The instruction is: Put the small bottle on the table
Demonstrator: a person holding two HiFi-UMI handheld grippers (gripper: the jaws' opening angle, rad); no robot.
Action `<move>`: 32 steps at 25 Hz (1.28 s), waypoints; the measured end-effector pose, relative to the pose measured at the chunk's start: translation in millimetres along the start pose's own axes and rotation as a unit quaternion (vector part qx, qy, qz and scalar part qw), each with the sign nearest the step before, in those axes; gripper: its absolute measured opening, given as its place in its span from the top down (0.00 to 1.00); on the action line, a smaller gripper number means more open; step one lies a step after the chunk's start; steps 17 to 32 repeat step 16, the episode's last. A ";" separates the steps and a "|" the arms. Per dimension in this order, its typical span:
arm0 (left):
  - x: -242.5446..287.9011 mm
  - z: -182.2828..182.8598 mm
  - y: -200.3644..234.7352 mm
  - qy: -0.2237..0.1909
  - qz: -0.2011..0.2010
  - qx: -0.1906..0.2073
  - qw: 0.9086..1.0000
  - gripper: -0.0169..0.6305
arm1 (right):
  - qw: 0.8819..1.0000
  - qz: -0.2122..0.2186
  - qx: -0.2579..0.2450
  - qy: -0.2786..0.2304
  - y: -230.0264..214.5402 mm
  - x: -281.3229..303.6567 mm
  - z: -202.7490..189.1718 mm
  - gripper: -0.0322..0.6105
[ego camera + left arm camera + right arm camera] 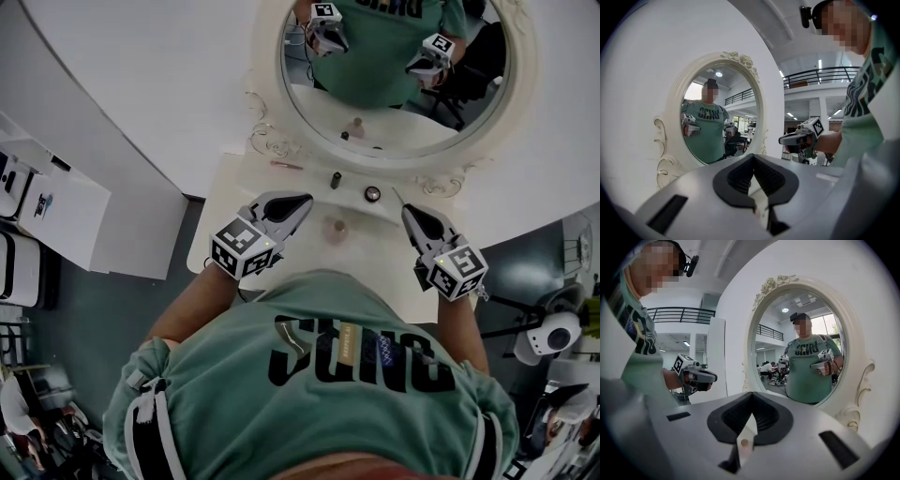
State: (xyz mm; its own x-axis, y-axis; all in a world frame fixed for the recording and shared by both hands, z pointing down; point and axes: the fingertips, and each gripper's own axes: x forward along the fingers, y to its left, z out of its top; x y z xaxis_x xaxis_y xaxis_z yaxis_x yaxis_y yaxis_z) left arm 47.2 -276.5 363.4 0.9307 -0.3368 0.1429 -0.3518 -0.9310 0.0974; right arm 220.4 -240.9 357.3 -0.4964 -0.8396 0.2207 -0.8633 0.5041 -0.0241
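Both claws shut and empty; bottle already standing on table.
Small pink bottle (336, 228) stands upright on vanity table (225, 197), between my left claw (302, 201) and right claw (407, 212), lower than both tips; left claw is nearer.

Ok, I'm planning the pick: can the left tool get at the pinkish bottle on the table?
Probably yes: the pinkish bottle stands alone beside the left tool, nothing between them, though its jaws are shut.
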 end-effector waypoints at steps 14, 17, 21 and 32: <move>0.2 -5.2 -2.7 0.005 0.000 -0.004 1.000 0.96 | 1.000 0.003 -0.004 0.004 2.0 -2.4 -4.1 0.96; 1.0 -5.3 -3.1 0.005 0.000 -0.004 1.000 0.96 | 1.000 0.003 -0.005 0.004 1.9 -2.6 -4.0 0.96; 1.0 -5.3 -3.1 0.005 0.000 -0.004 1.000 0.96 | 1.000 0.003 -0.005 0.004 1.9 -2.6 -4.0 0.96; 1.0 -5.3 -3.1 0.005 0.000 -0.004 1.000 0.96 | 1.000 0.003 -0.005 0.004 1.9 -2.6 -4.0 0.96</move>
